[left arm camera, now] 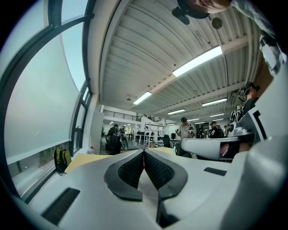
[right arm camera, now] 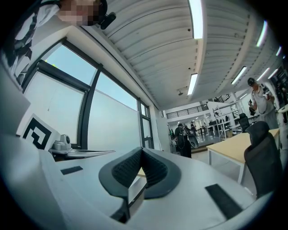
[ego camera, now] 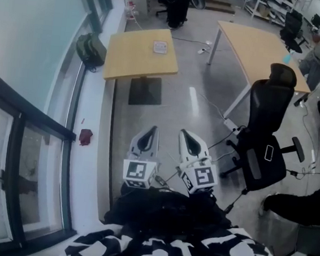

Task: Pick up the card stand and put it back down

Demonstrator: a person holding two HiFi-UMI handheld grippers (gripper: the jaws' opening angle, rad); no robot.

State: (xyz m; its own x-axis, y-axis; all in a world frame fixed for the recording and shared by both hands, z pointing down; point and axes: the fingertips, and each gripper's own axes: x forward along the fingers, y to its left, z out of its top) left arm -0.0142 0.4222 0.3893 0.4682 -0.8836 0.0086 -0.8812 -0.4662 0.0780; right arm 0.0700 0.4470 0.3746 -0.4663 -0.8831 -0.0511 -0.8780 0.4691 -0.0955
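The card stand [ego camera: 160, 47], a small pale object, sits on a square wooden table [ego camera: 127, 58] some way ahead, far from both grippers. My left gripper [ego camera: 152, 129] and right gripper [ego camera: 183, 133] are held side by side close to my body, pointing level toward that table. In the left gripper view the left gripper [left arm camera: 144, 152] has its dark pads meeting at the tip, with nothing between them. The right gripper [right arm camera: 142, 150] is likewise shut and empty. A bit of the table's yellow top [left arm camera: 85, 160] shows past the left jaws; the stand itself is hidden there.
A black office chair [ego camera: 264, 135] stands to the right, beside a larger wooden table [ego camera: 259, 50]. A green backpack [ego camera: 90, 49] leans against the window wall on the left. A red object [ego camera: 85, 137] lies on the sill. Cables [ego camera: 223, 123] run across the floor; people stand at the back.
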